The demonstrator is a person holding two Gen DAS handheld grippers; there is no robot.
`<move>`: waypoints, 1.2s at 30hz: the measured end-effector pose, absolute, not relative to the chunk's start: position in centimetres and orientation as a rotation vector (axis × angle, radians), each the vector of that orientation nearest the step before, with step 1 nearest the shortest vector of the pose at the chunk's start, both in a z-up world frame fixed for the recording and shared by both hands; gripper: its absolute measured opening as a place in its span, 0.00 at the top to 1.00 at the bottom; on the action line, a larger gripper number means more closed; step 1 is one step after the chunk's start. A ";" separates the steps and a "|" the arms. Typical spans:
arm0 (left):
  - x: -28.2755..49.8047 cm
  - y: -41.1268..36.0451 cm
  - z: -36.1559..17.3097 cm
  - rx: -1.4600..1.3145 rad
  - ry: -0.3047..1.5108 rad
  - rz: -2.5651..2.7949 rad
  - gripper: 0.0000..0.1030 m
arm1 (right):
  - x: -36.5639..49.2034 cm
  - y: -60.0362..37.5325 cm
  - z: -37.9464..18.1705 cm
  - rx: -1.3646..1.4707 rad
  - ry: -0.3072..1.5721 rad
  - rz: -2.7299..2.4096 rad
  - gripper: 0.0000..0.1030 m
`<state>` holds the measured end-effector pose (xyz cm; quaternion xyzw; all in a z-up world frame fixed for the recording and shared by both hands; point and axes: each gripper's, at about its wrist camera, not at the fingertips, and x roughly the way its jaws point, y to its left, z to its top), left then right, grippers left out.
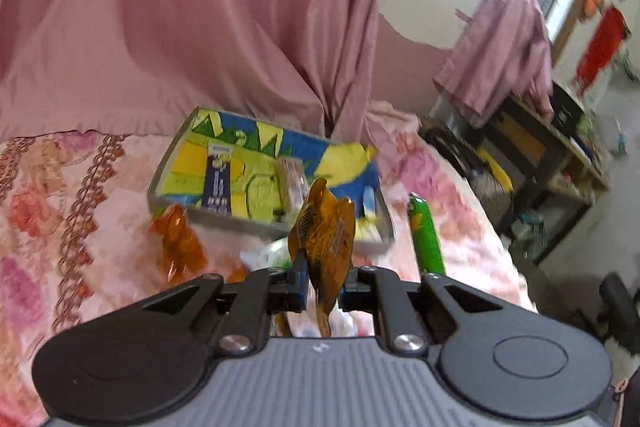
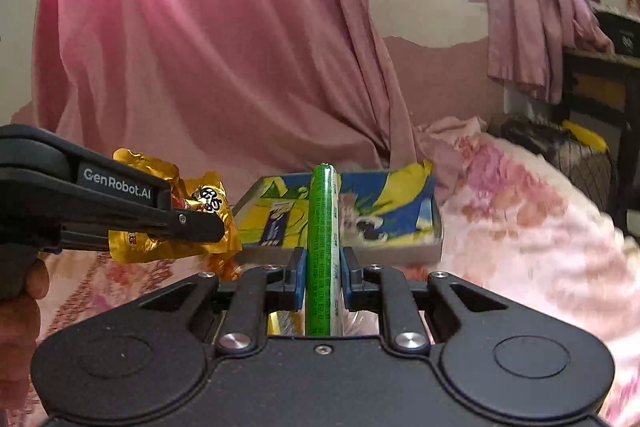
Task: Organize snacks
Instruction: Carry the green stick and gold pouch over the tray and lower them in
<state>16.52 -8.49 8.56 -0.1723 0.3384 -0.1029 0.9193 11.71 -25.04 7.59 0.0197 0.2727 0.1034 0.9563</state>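
Observation:
My left gripper (image 1: 323,277) is shut on a golden-orange snack packet (image 1: 324,235) and holds it above the bed, in front of the cartoon-print box (image 1: 200,205). It also shows in the right wrist view (image 2: 200,227), with the packet (image 2: 208,203) in it. My right gripper (image 2: 323,279) is shut on a green snack stick (image 2: 323,227), held upright before the box (image 2: 400,251). The green stick also shows in the left wrist view (image 1: 426,239). A second orange packet (image 1: 178,247) lies on the bed left of the box. A blue packet (image 1: 218,179) and a pink one (image 1: 294,183) lie inside the box.
The box sits on a pink floral bedspread (image 1: 60,227) against a pink curtain (image 1: 200,27). A white-green wrapper (image 1: 272,257) lies below the left gripper. A cluttered shelf (image 1: 560,155) stands to the right of the bed.

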 end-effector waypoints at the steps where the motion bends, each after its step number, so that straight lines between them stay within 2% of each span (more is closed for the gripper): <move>1: 17.9 -8.4 8.3 -0.357 0.688 -0.210 0.86 | 12.9 -25.2 7.5 0.035 0.553 0.212 0.82; 11: 33.6 -6.7 2.6 -0.297 0.640 -0.270 0.86 | 30.0 -24.7 1.6 0.029 0.534 0.279 0.82; 17: 39.5 -5.2 -2.0 -0.286 0.718 -0.267 0.86 | 37.9 -23.1 -3.1 0.026 0.553 0.318 0.82; 25: 43.3 -4.4 -6.2 -0.259 0.824 -0.318 0.86 | 41.6 -20.9 -6.5 0.039 0.645 0.319 0.82; 35: 44.6 -3.2 -6.6 -0.315 0.881 -0.305 0.82 | 43.6 -19.8 -7.1 -0.031 0.744 0.352 0.81; 36: 44.7 -3.2 -6.6 -0.315 0.886 -0.291 0.79 | 43.7 -19.7 -7.1 -0.047 0.748 0.362 0.81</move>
